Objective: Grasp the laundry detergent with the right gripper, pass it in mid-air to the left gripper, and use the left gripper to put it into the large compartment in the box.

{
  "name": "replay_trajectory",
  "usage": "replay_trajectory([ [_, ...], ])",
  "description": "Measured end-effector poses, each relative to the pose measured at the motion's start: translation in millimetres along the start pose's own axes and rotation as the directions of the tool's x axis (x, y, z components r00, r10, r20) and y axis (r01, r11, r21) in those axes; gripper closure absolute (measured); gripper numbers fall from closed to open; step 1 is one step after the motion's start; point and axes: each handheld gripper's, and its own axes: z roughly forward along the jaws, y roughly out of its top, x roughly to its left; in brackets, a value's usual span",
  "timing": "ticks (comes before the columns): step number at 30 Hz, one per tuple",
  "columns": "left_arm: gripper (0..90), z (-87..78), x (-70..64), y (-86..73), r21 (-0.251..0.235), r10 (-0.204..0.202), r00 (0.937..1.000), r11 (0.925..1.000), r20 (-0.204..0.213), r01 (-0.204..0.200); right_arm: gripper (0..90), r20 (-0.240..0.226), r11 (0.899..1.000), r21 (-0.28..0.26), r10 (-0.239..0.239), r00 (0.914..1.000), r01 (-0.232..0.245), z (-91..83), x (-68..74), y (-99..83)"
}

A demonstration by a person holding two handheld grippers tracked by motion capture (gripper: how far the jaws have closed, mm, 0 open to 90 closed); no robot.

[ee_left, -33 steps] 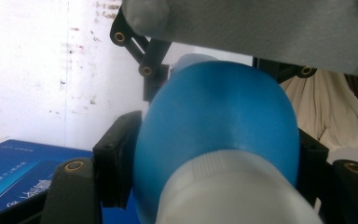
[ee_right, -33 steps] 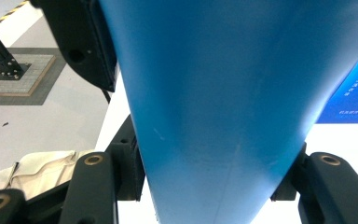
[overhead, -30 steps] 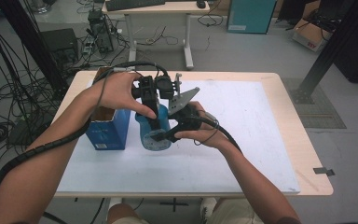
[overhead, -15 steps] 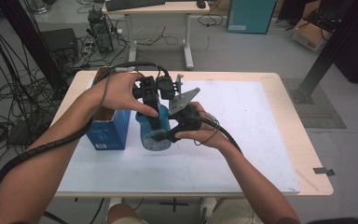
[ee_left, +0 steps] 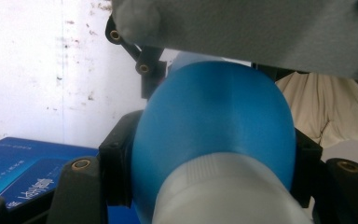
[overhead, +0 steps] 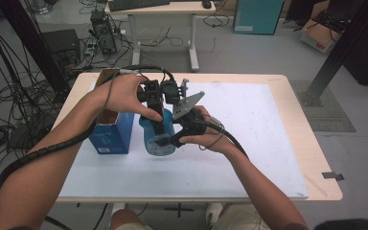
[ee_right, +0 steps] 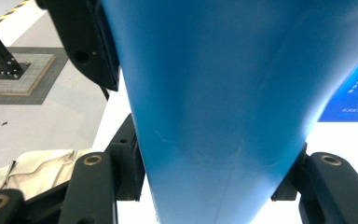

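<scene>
A blue plastic bottle (overhead: 149,138) with a white cap (ee_left: 228,196) stands on the white mat beside a blue carton. My left gripper (overhead: 159,123) comes down on it from above, and in the left gripper view its jaws press the bottle's shoulder (ee_left: 214,140) from both sides, just past the cap. My right gripper (overhead: 171,140) reaches in from the right. In the right gripper view its jaws clamp the bottle's body (ee_right: 214,116) low down. Both grippers are shut on the bottle.
The blue carton (overhead: 111,130), open at the top, stands just left of the bottle. A white mat (overhead: 254,124) covers most of the wooden table (overhead: 316,163). Cables trail from both grippers. Beyond the far edge are a desk (overhead: 163,9) and floor cables.
</scene>
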Motion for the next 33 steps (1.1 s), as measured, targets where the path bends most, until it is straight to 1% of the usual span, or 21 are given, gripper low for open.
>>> replay_trajectory([
  [1,36.5,-0.2,0.2,0.3,0.007,0.003,1.0000,1.0000,0.002,-0.003,42.8,0.000,1.000,-0.002,-0.003,1.0000,0.003,0.2,-0.3,-0.4],
  [4,36.6,0.1,-0.2,1.2,0.006,0.007,1.0000,1.0000,-0.001,-0.007,42.7,-0.002,1.000,-0.002,0.005,1.0000,-0.005,0.3,0.1,-1.3],
  [5,36.6,0.1,-0.2,1.4,0.005,0.006,1.0000,1.0000,-0.003,-0.006,42.7,0.011,1.000,-0.003,0.003,0.9999,-0.003,0.5,-0.4,-1.6],
  [6,36.7,0.0,-0.2,1.7,0.003,0.005,1.0000,1.0000,-0.005,-0.005,42.7,0.011,1.000,-0.006,-0.012,0.9999,0.012,0.5,-2.0,-2.2],
  [7,36.7,0.2,-0.2,1.8,0.002,0.004,1.0000,1.0000,-0.007,-0.004,42.6,-0.005,1.000,-0.007,0.012,0.9999,-0.012,-0.4,-0.2,-1.9],
  [10,36.8,0.5,-0.2,2.4,-0.010,-0.003,0.9999,0.9999,-0.017,0.002,42.5,0.003,1.000,-0.012,0.007,1.0000,-0.007,-0.4,-1.5,-2.8],
  [11,36.7,-0.1,0.7,2.8,-0.002,-0.002,1.0000,1.0000,-0.006,0.002,42.4,-0.013,0.999,-0.004,0.042,0.9990,-0.042,-1.5,0.6,-3.2],
  [13,36.8,0.6,1.3,2.6,-0.012,-0.006,0.9999,0.9999,-0.011,0.006,42.3,-0.016,0.999,-0.013,0.038,0.9992,-0.038,-1.4,-0.6,-4.0],
  [14,36.8,0.9,1.4,2.6,-0.015,-0.008,0.9999,0.9999,-0.014,0.007,42.2,-0.009,1.000,-0.024,0.015,0.9998,-0.015,-1.1,-2.8,-4.3],
  [15,36.8,-0.1,2.1,3.4,-0.004,-0.009,0.9999,1.0000,-0.006,0.009,42.2,-0.011,0.999,-0.021,0.026,0.9996,-0.026,-1.6,-2.4,-4.5],
  [17,36.9,0.7,1.7,3.6,-0.009,-0.010,0.9999,0.9999,-0.014,0.010,42.1,-0.010,0.999,-0.020,0.026,0.9996,-0.026,-1.8,-2.7,-4.7],
  [18,36.9,0.8,1.7,3.7,-0.008,-0.008,0.9998,0.9999,-0.016,0.008,42.1,-0.009,1.000,-0.025,0.017,0.9998,-0.017,-1.2,-3.4,-4.8],
  [19,36.9,0.2,2.2,4.1,0.002,-0.006,1.0000,1.0000,-0.007,0.006,42.1,-0.010,0.999,-0.026,0.020,0.9998,-0.020,-1.1,-3.3,-4.9],
  [21,36.9,0.4,2.5,4.1,0.002,-0.007,1.0000,1.0000,-0.007,0.007,42.0,-0.013,0.999,-0.022,0.032,0.9994,-0.032,-0.9,-2.8,-5.1],
  [22,36.9,1.3,2.6,3.6,-0.005,-0.006,0.9999,1.0000,-0.014,0.006,41.9,-0.009,0.999,-0.028,0.020,0.9998,-0.021,-0.6,-4.0,-5.3],
  [23,36.9,0.6,3.0,4.0,0.002,-0.008,0.9999,1.0000,-0.006,0.008,41.9,-0.009,0.999,-0.028,0.023,0.9997,-0.023,-0.5,-4.1,-5.4],
  [25,36.9,1.2,2.9,3.7,-0.005,-0.011,0.9998,0.9999,-0.016,0.011,41.8,-0.008,0.999,-0.026,0.029,0.9995,-0.030,-0.7,-4.0,-5.6],
  [27,36.9,0.6,3.7,3.9,-0.002,-0.012,0.9999,0.9999,-0.005,0.012,41.8,-0.010,0.999,-0.028,0.029,0.9995,-0.029,-0.4,-4.4,-5.8],
  [28,36.9,0.3,3.9,3.9,-0.005,-0.009,0.9999,0.9999,-0.008,0.009,41.8,-0.010,0.999,-0.033,0.026,0.9996,-0.026,0.0,-4.9,-5.8],
  [29,36.9,-0.9,4.4,4.0,-0.001,-0.003,1.0000,1.0000,0.005,0.003,41.7,-0.009,0.999,-0.038,0.024,0.9997,-0.024,0.1,-5.5,-5.9],
  [33,37.0,-1.2,5.2,4.0,0.003,-0.005,1.0000,1.0000,0.005,0.005,41.6,-0.010,0.999,-0.041,0.026,0.9996,-0.026,-0.3,-5.9,-5.9],
])
